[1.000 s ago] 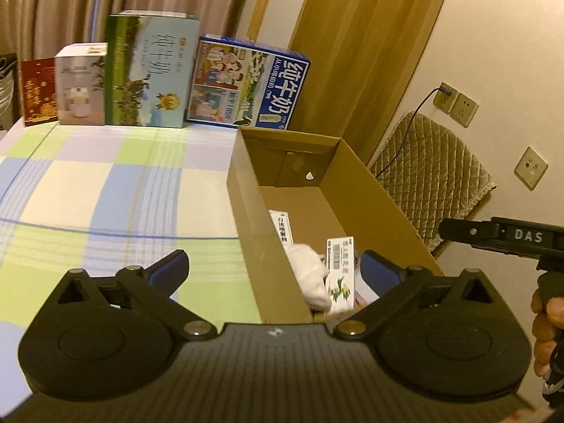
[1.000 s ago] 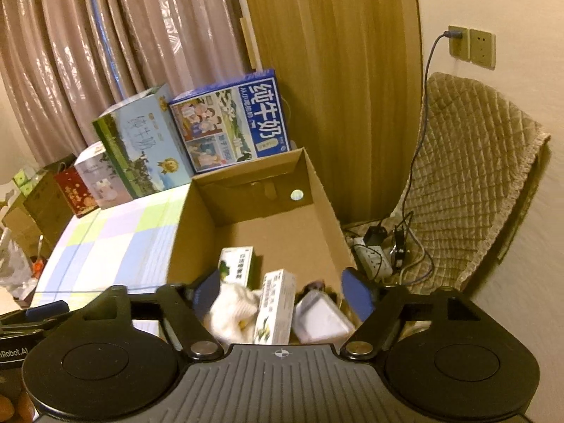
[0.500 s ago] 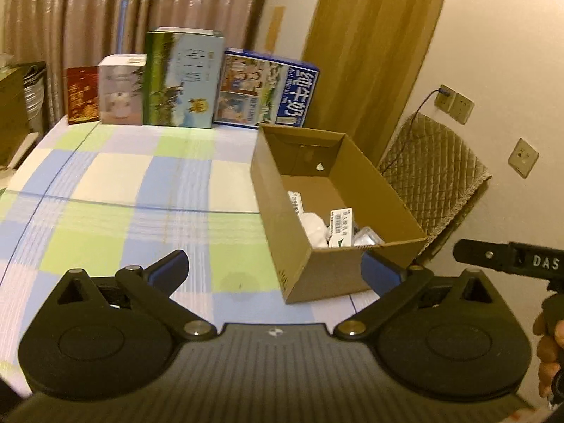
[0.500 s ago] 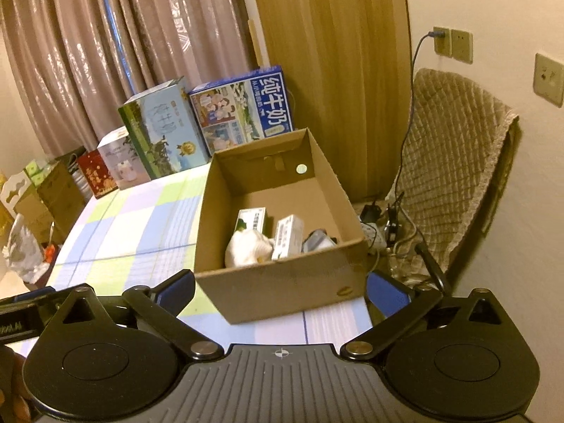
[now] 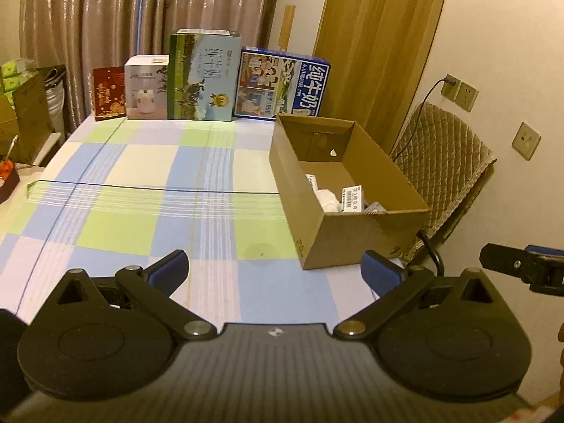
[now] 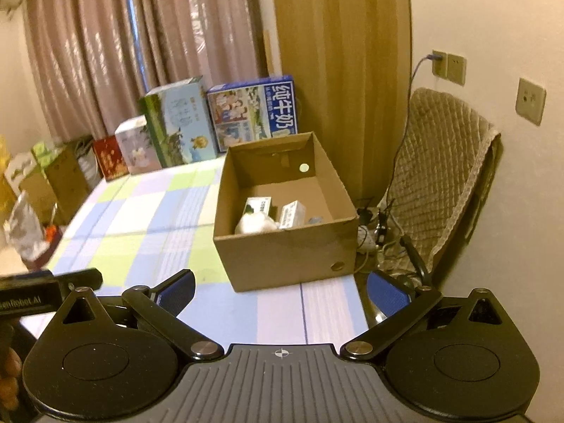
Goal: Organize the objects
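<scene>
An open cardboard box point(image 5: 356, 236) point(image 6: 289, 250) stands at the right edge of the checked tablecloth point(image 5: 141, 190) point(image 6: 148, 211). Inside it lie a white bundle point(image 6: 255, 224) point(image 5: 326, 201), small white-and-green cartons point(image 6: 292, 214) point(image 5: 352, 199) and another carton point(image 6: 259, 206). My left gripper point(image 5: 275, 273) hovers open and empty above the cloth, well short of the box. Open and empty too, my right gripper point(image 6: 280, 290) hangs in front of the box's near wall. Each gripper shows at the edge of the other's view.
Large milk cartons point(image 5: 202, 77) point(image 5: 282, 84), a white box point(image 5: 146, 88) and a red box point(image 5: 109, 93) line the table's far edge before the curtains. A quilted chair point(image 6: 440, 183) and floor cables point(image 6: 370, 232) stand right of the table. Boxes and bags point(image 6: 38, 190) crowd the left.
Both grippers have pulled back and up from over the box; it now looks smaller and farther away, and its near wall is in view. Both stayed open and empty.
</scene>
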A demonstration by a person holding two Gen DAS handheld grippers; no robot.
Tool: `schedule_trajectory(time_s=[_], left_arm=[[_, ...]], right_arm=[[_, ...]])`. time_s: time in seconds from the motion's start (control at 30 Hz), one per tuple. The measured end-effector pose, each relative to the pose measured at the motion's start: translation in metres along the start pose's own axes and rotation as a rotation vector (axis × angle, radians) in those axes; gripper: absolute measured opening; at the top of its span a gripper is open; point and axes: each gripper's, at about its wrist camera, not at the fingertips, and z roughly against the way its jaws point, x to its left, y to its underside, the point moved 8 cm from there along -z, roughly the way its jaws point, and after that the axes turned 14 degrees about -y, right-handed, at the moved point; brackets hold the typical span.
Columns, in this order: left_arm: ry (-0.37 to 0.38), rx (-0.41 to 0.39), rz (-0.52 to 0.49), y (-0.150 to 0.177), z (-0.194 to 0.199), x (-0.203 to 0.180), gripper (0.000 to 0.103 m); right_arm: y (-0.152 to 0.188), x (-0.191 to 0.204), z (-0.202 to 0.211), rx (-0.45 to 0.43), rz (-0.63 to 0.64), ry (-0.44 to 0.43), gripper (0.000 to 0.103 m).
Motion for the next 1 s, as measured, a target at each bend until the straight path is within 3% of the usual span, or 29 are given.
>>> schedule_trajectory(time_s=[1.0], left_arm=[[-0.002,0.008,-0.012,0.014,0.007,-0.001,0.102]], right_arm=[[0.019,0.006,-0.001,0.029,0.016,0.017,0.101]])
